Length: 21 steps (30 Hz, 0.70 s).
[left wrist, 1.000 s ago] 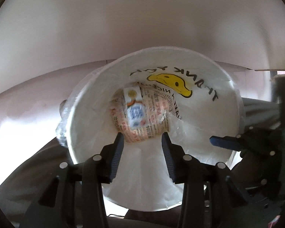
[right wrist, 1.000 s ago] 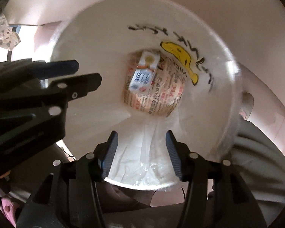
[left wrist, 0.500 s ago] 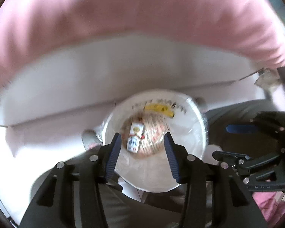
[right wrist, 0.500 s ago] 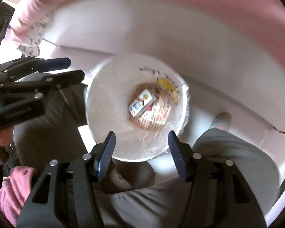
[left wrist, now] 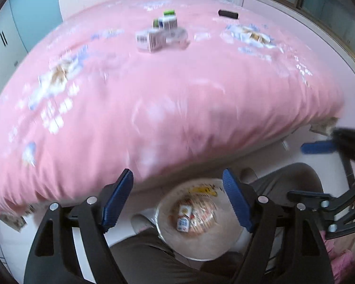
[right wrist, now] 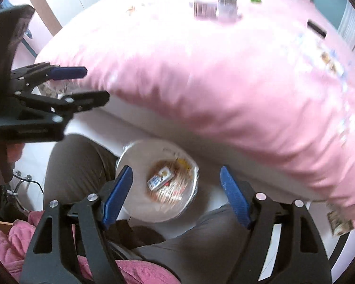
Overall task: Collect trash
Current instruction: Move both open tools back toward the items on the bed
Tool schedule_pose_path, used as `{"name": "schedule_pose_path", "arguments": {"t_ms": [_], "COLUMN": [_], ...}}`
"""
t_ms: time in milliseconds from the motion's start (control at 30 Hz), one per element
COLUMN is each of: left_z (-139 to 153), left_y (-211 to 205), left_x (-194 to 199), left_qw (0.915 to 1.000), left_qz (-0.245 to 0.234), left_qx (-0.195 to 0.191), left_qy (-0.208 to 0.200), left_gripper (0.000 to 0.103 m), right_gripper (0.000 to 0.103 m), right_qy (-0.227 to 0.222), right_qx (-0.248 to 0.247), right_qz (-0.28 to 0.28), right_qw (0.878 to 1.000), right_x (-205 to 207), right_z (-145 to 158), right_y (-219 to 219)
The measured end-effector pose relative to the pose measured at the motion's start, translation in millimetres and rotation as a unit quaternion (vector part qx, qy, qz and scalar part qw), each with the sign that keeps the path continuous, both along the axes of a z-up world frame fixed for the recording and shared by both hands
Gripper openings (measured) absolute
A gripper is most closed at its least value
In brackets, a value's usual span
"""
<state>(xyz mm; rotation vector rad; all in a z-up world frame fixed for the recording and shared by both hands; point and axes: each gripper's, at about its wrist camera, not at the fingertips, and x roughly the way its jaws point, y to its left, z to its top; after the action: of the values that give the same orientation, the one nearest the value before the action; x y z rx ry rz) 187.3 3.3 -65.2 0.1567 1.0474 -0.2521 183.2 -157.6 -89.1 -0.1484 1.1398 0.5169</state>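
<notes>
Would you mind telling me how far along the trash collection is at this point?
Done: a small carton and a printed wrapper lie in the lined bin on the floor. In hand: nothing; the left gripper and right gripper are both open and empty. Left: several boxes and a dark object on the pink bed.

The left gripper (left wrist: 177, 198) had black arms, blue ribbed pads and silver screws. The right gripper (right wrist: 176, 195) looked alike. The trousers (right wrist: 78, 165) were grey-brown, the sleeve (right wrist: 7, 243) fuzzy pink.

Right claw (right wrist: 175, 189) spread wide above white lined bin (right wrist: 135, 165), small carton (right wrist: 159, 178) inside, pink bed (right wrist: 224, 71) beyond
</notes>
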Motion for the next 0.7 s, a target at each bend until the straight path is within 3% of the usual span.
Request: {"name": "schedule_pose_path", "arguments": {"t_ms": [400, 700], "left_z": [50.9, 60.1], "left_y": [-4.0, 1.4], "left_x": [34.8, 85.1], "left_qw": [0.9989, 0.9985], "left_qz": [-0.001, 0.0], "left_qx": [0.003, 0.009], "left_qy": [-0.047, -0.054], "left_gripper": [0.088, 0.089], "right_gripper": [0.08, 0.08], "right_qy": [-0.101, -0.144], "right_qx": [0.027, 0.041], "right_qz": [-0.009, 0.007], "right_qw": [0.994, 0.989], "right_x": [25.4, 66.8], "right_z": [92.1, 121.4], "right_y": [-23.2, -18.9]}}
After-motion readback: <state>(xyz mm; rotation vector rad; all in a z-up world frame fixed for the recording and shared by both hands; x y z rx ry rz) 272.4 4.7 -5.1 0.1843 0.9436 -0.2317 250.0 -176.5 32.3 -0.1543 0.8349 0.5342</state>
